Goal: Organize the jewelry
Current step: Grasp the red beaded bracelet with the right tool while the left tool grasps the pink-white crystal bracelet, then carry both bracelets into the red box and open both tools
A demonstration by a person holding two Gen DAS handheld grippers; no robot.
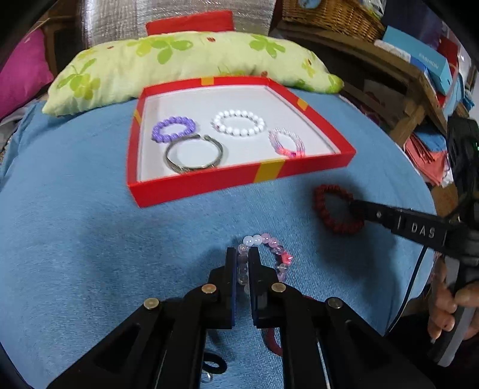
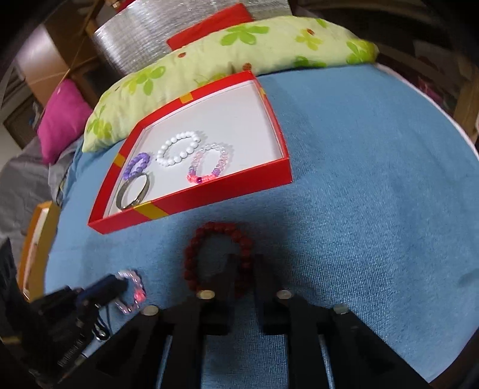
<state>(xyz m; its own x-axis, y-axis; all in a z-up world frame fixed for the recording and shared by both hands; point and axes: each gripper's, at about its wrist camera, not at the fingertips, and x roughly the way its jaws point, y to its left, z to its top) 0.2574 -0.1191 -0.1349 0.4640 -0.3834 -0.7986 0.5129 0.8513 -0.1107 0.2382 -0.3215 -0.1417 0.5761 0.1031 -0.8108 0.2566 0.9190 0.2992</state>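
A red box (image 1: 239, 179) (image 2: 191, 206) on the blue cloth holds a purple bead bracelet (image 1: 173, 129), a white bead bracelet (image 1: 239, 123), a pink bead bracelet (image 1: 286, 142) and a metal bangle (image 1: 194, 155). My left gripper (image 1: 242, 254) is shut on a pink and clear bead bracelet (image 1: 269, 245) lying on the cloth; it also shows in the right wrist view (image 2: 131, 291). My right gripper (image 2: 244, 263) straddles the right side of a dark red bead bracelet (image 2: 218, 257) (image 1: 335, 209), with a small gap between the jaws.
A green flowered pillow (image 1: 185, 62) lies behind the box, with a red lid (image 1: 190, 22) beyond it. A black hair tie (image 1: 214, 363) and a red band (image 1: 274, 341) lie under my left gripper. Shelves and a wicker basket (image 1: 332, 15) stand at the right.
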